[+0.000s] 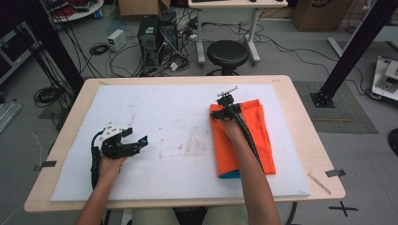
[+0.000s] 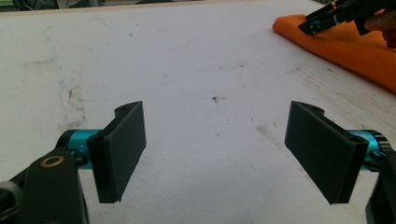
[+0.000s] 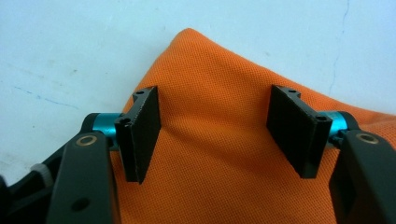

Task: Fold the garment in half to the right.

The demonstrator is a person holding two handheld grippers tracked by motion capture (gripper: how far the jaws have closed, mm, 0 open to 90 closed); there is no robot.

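Right tongs (image 1: 226, 104) are over the far left corner of the folded orange cloth (image 1: 253, 140), jaws spread apart with nothing pinched between them. In the right gripper view the two black pads straddle the orange knit near its pointed corner (image 3: 196, 60); the fabric bunches in a soft ridge between them, and whether the pad tips touch it is hard to tell. No grip there, the tongs are released.

The cloth lies on the right half of the white mat (image 1: 169, 140), folded into a long strip running from the far side toward the person, with a sliver of blue (image 1: 229, 175) peeking out at its near end. The mat covers most of the wooden surface (image 1: 309, 140).

Left tongs (image 1: 136, 136) are on the other side, well apart from the cloth, low over the bare white mat and pointing across toward the right. Their jaws stand wide, released, with only scuffed white mat between the pads (image 2: 123, 149) in the left gripper view. Far off in that same view the orange cloth (image 2: 355, 51) sits at upper right with the right tongs (image 2: 317, 23) on its edge.

Beyond the surface stands a black stool (image 1: 227, 54) among floor cables.
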